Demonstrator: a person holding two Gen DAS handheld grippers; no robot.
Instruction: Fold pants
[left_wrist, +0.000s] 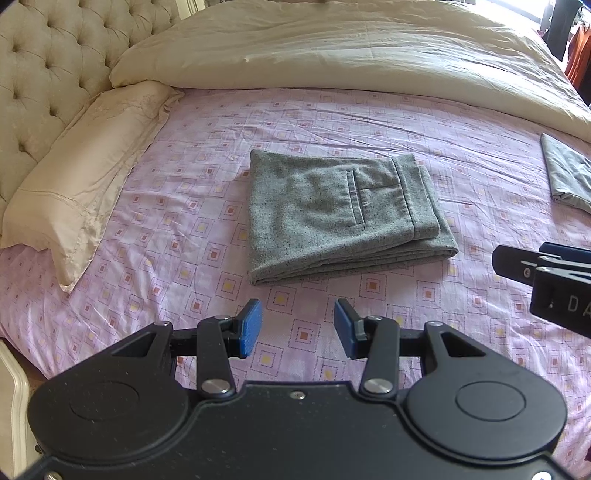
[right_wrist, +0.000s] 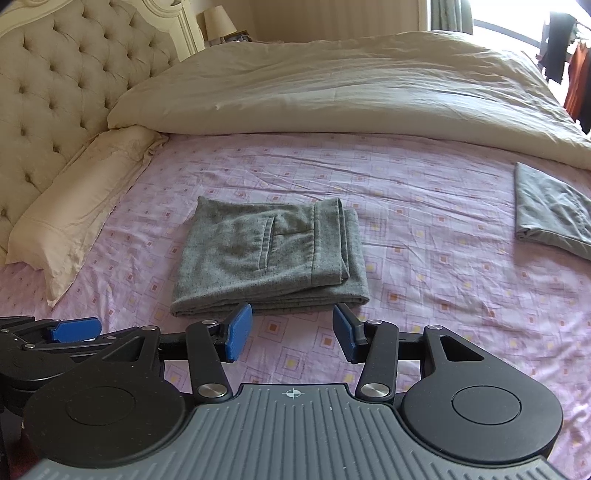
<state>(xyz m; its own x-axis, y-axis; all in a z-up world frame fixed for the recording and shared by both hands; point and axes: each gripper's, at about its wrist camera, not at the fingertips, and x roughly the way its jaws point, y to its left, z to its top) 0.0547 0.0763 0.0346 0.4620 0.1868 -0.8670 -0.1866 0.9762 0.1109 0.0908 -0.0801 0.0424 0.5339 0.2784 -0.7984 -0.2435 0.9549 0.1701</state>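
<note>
Grey wool pants (left_wrist: 332, 218) lie folded into a flat rectangle on the pink patterned sheet (left_wrist: 184, 229), back pocket facing up. The same folded pants (right_wrist: 273, 258) sit just beyond the fingers in the right wrist view. My left gripper (left_wrist: 298, 328) hovers short of their near edge, open, nothing between its blue pads. My right gripper (right_wrist: 292, 334) is open too, its tips just short of the near fold and holding nothing. The right gripper's body (left_wrist: 546, 280) shows at the right edge of the left wrist view, and the left gripper's blue pad (right_wrist: 75, 329) shows at the left of the right wrist view.
A second folded grey garment (right_wrist: 550, 210) lies at the right of the bed. A cream duvet (right_wrist: 332, 88) is bunched across the far side. A cream pillow (left_wrist: 85, 177) rests against the tufted headboard (left_wrist: 48, 70) on the left. Dark and orange clothes (right_wrist: 576, 74) hang by the window.
</note>
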